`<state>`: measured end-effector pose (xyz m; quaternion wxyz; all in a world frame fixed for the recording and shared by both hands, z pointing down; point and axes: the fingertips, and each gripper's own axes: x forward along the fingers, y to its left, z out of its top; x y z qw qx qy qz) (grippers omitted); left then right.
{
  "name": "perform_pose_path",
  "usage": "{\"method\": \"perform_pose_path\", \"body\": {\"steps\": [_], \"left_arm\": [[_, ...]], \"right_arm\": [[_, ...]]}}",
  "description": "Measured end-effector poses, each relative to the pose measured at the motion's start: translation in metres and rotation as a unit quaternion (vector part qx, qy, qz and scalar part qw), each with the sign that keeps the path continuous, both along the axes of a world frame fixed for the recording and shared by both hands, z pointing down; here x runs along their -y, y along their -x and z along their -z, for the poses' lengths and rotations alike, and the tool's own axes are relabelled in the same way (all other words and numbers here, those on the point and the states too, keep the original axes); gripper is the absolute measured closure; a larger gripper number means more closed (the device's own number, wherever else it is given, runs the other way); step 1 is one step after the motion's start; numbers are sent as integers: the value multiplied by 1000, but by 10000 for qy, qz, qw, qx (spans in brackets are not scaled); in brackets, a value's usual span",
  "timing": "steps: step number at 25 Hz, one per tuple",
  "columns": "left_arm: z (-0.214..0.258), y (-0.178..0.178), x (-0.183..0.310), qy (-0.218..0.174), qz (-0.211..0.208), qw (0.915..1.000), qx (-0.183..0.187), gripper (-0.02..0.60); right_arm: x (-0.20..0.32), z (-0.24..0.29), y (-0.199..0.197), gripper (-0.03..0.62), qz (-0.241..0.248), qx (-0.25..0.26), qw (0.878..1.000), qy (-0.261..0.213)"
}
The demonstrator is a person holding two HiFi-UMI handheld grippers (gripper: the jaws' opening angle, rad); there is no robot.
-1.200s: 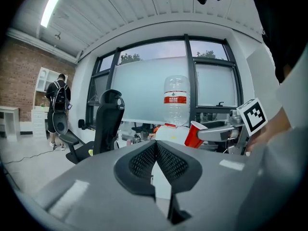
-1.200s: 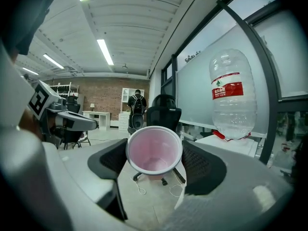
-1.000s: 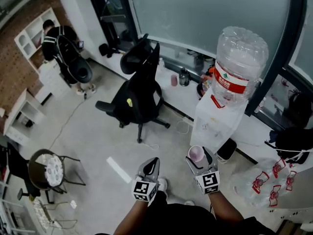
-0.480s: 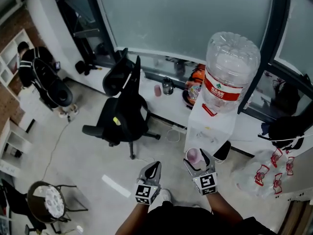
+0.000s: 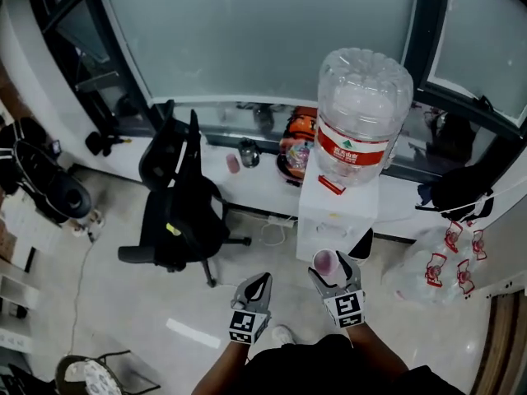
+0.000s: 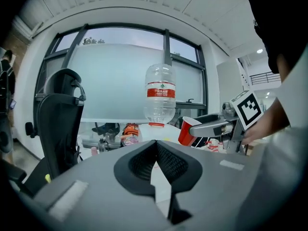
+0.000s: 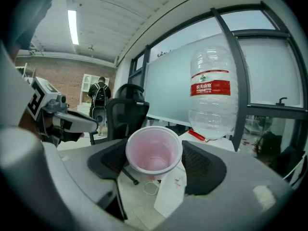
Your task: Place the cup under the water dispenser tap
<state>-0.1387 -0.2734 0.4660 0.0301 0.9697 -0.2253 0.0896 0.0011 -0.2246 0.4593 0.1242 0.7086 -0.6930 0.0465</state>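
One cup [image 7: 154,150]: red outside, pink inside, clamped in my right tongs [image 5: 336,274], just in front of water dispenser [image 5: 336,220].
Left tongs [image 6: 156,146]: jaws together, empty.
Dispenser top: big bottle [image 5: 362,105], neck down.
Further left: black office chair [image 5: 177,212].

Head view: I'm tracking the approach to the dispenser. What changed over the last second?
The person has turned toward and closed in on the water dispenser. It slid from the right of the right gripper to directly ahead, just beyond the cup. The office chair drifted left. Unchanged: the right gripper holds the cup, and the left gripper is shut and empty.
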Motion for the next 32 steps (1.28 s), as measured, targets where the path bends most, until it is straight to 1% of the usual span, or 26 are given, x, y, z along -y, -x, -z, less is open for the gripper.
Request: {"method": "perform_pose_path", "body": {"steps": [5,11,14,18,22,24,28,32], "left_arm": [[-10,-20,5,71,-462,9989,25,565],[-20,-47,-5,184,-829,9964,76,565],[-27,-65,-7,271,-914,9954,74,565],[-44,-83,-8,360,-984,9942,245,565],[-54,-98,-4,353,-1002,9939,297,565],[-62,-104,0,380,-1001,9938,308,565],[-85,-118,6,447,-1023,9933,297,565],[-111,-128,11,435,-1049,9928,369,565]], "right_arm": [[-9,-13,-15,243,-462,-23,9988,165],[-28,-27,-39,243,-800,30,9962,348],[-32,-37,-55,243,-888,55,9952,409],[-37,-59,-65,243,-980,176,9932,599],[-34,-70,-81,241,-1104,253,9918,586],[-29,-76,-87,240,-1113,215,9920,564],[-24,-100,-98,240,-1076,49,9916,717],[-17,-133,-107,240,-1113,91,9913,694]]}}
